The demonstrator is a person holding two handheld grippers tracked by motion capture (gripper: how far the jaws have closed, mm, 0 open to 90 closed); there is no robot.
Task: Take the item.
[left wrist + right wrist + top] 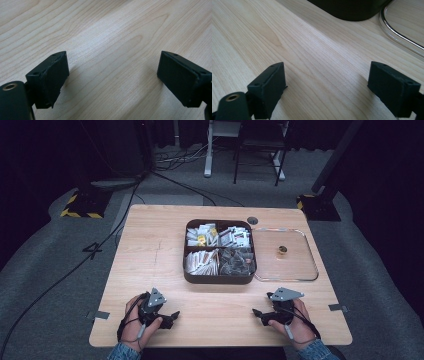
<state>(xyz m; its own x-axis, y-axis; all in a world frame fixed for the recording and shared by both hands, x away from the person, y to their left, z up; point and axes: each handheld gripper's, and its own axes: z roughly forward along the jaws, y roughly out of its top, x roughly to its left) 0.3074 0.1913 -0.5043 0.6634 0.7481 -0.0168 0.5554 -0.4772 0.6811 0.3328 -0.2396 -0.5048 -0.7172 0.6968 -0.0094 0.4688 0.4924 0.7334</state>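
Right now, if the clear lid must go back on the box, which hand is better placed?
The right. The right claw is open on the table's near right side, and the clear lid lies just ahead of it, right of the brown box. The left claw, also open, would have to cross past the box.

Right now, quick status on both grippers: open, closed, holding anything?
Left gripper: open, jaws wide apart, nothing between them, just bare table.
Right gripper: open, holding nothing, aimed toward the dark box and clear lid.
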